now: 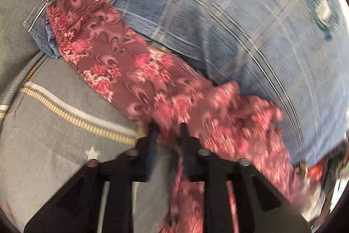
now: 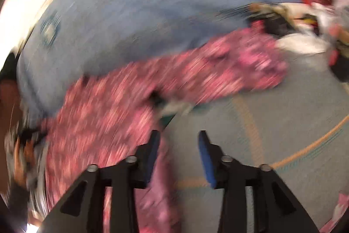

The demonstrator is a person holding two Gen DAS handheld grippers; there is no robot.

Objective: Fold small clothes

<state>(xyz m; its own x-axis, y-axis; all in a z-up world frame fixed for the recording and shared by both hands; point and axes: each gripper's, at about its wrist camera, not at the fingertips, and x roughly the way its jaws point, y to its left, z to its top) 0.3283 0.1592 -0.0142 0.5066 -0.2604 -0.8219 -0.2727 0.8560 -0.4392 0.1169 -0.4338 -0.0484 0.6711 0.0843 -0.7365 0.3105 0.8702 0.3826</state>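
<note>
Blue plaid cover [image 1: 218, 3]: the largest thing, pale blue cloth with thin cream check lines and a round dark-green badge toward 2 o'clock; it fills the upper half of the left wrist view.
Grey bedsheet [image 1: 54, 134]: grey fabric with a yellow and white stripe and 1 white star, spread from 7 to 9 o'clock.
Floral garment [image 1: 113, 54]: long, narrow, maroon with swirl print and pink flower clusters; it runs from 10 o'clock down toward 5 o'clock, lying over the edge of the cover and onto the sheet. Its near end is bunched and motion-blurred.
Left gripper [image 1: 168, 130]: fingers drawn close together, pinching the garment's bunched edge, cloth hanging below.
Right gripper [image 2: 178, 139]: 2 blue-padded fingers spread wide, nothing between them; the garment lies just beside the left finger, at 9 o'clock.
</note>
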